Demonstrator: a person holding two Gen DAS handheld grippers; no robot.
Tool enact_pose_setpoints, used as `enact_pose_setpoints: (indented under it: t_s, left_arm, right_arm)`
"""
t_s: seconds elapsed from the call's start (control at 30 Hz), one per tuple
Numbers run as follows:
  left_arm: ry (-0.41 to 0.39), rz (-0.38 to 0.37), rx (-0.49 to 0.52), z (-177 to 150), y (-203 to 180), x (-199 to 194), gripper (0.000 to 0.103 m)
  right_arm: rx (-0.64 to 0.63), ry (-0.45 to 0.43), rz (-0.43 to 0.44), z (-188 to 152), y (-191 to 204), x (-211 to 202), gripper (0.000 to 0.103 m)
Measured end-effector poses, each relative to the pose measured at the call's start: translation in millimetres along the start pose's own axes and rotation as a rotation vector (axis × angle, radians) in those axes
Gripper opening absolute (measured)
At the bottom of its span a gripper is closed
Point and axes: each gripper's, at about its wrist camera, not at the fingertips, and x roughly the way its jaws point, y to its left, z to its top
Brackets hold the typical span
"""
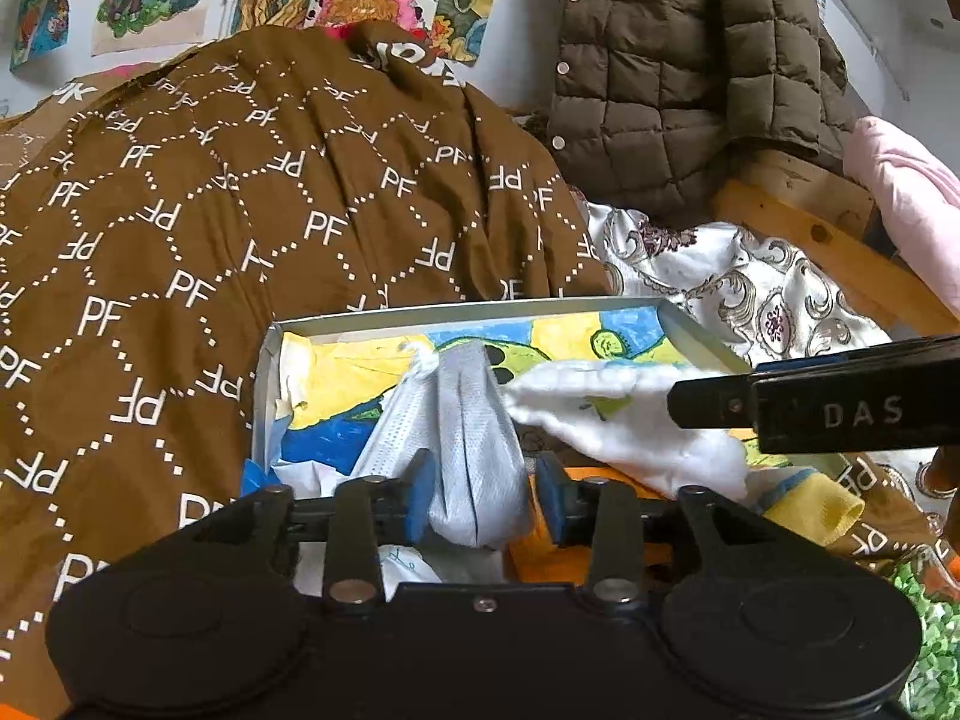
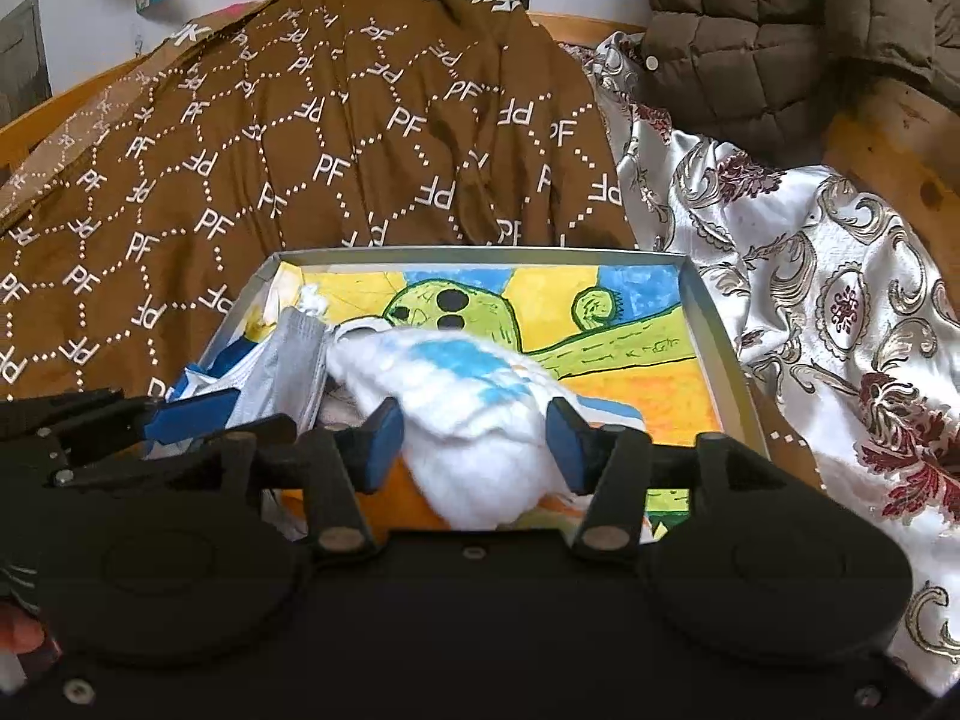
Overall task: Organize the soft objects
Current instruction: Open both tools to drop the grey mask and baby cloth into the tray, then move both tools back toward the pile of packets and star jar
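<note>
A shallow grey box [image 1: 468, 307] lined with a bright cactus drawing lies on the bed; its rim [image 2: 480, 253] shows in the right wrist view too. A grey mesh sock [image 1: 474, 450] lies in the box's left part, between the blue pads of my left gripper [image 1: 485, 495], with a small gap at the right pad. Beside it, a fluffy white sock with blue stripes [image 2: 468, 402] rests between the parted pads of my right gripper [image 2: 474, 447]. The two socks touch. In the left wrist view the white sock [image 1: 618, 414] runs under the right gripper's black finger.
A brown quilt printed with "PF" [image 1: 210, 228] is heaped behind and left of the box. Silver floral cloth [image 2: 810, 300] spreads to the right. An olive puffer jacket [image 1: 678, 78] hangs over the wooden bed frame [image 1: 798, 228]. A yellow-cuffed piece [image 1: 816, 504] lies near the box's right corner.
</note>
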Motion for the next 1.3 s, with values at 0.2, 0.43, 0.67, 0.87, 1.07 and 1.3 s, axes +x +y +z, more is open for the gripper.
enact_pose_setpoints:
  t_s: [0.2, 0.43, 0.67, 0.87, 1.07, 1.3]
  left_arm:
    - [-0.029, 0.004, -0.051, 4, 5, -19, 0.065]
    - [-0.080, 0.012, -0.104, 11, 11, -51, 0.076]
    - [-0.150, 0.035, -0.102, 11, 7, -96, 0.086]
    - [-0.229, 0.045, -0.097, 2, -3, -145, 0.096]
    - [-0.251, 0.059, -0.063, -18, -18, -189, 0.097]
    - [-0.230, 0.037, -0.068, -41, -26, -222, 0.097]
  right_arm:
    - [0.034, -0.041, 0.012, 4, -12, -29, 0.067]
    - [0.050, -0.125, 0.050, -6, -23, -84, 0.088]
    - [0.060, -0.177, 0.068, -15, -24, -137, 0.097]
    - [0.061, -0.225, 0.100, -29, -24, -191, 0.102]
    - [0.035, -0.214, 0.115, -57, -19, -241, 0.102]
    - [-0.008, -0.202, 0.124, -90, -12, -287, 0.102]
